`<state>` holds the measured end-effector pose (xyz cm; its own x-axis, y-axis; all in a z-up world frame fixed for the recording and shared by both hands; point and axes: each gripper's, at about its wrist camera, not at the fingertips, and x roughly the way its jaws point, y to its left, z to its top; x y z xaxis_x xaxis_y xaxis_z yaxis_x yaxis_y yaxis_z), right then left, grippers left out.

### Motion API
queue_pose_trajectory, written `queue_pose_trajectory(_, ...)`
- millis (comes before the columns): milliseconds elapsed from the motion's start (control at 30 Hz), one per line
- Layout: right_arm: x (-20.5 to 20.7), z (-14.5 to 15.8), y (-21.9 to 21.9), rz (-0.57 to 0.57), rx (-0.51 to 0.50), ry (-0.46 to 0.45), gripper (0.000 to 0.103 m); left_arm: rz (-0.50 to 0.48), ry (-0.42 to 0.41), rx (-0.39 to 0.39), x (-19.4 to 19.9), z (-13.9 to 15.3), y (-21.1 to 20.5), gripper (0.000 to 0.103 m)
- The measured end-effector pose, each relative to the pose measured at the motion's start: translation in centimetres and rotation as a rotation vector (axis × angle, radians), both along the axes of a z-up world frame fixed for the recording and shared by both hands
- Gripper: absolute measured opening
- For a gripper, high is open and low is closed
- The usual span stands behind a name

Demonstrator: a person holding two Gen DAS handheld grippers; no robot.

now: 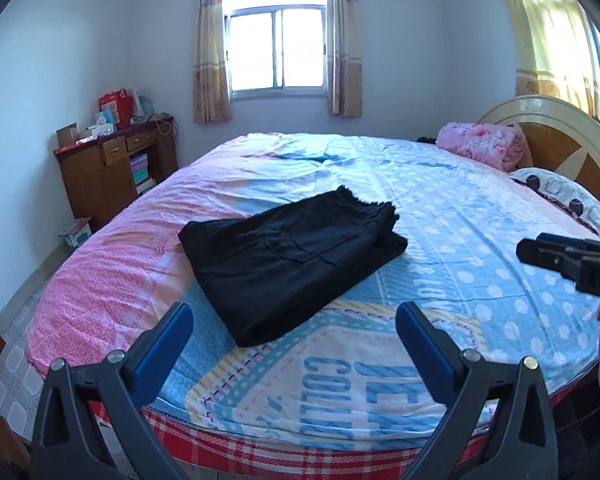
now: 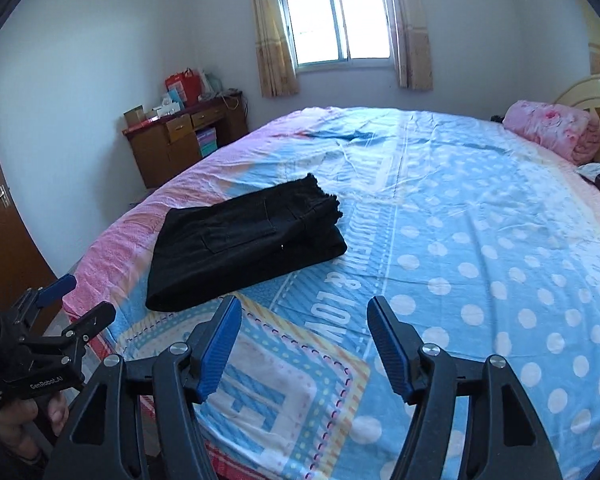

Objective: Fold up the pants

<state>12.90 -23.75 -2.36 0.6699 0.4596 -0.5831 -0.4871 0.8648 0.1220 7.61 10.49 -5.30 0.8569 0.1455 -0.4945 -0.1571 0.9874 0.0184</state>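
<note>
Two grippers hang above the near edge of the bed (image 1: 460,208), both with fingers spread wide and grasping nothing: the left gripper (image 1: 294,344) points at the near end of the pants (image 1: 288,264), and the right gripper (image 2: 304,340) sits just to their right, over the printed part of the sheet (image 2: 480,240). The black pants lie on the bed's left half, well clear of both grippers, already folded into a compact rectangle with several layers stacked; a frayed hem or waistband edge shows at the far end, and a pocket flap faces up. Judging from how neat and thick the bundle is, the folding looks finished or one fold short of it, and the hands seem to be backing off or pausing rather than reaching in. If another fold is wanted, the next move calls for both grippers to come down on the near corners, pinch all layers together so none slip, and carry that edge over to the far one; otherwise only a light smoothing of the top remains. A pink quilt (image 1: 482,144) and a pillow (image 1: 560,196) sit by the headboard, out of the way
</note>
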Motion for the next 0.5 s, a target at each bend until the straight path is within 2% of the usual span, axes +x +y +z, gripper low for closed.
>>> queue_pose_trajectory(500,-3.3,1.2,0.0,-0.002,-0.005,-0.039,0.067,-0.014,-0.059,-0.014,-1.8,2.2,-0.5,0.103)
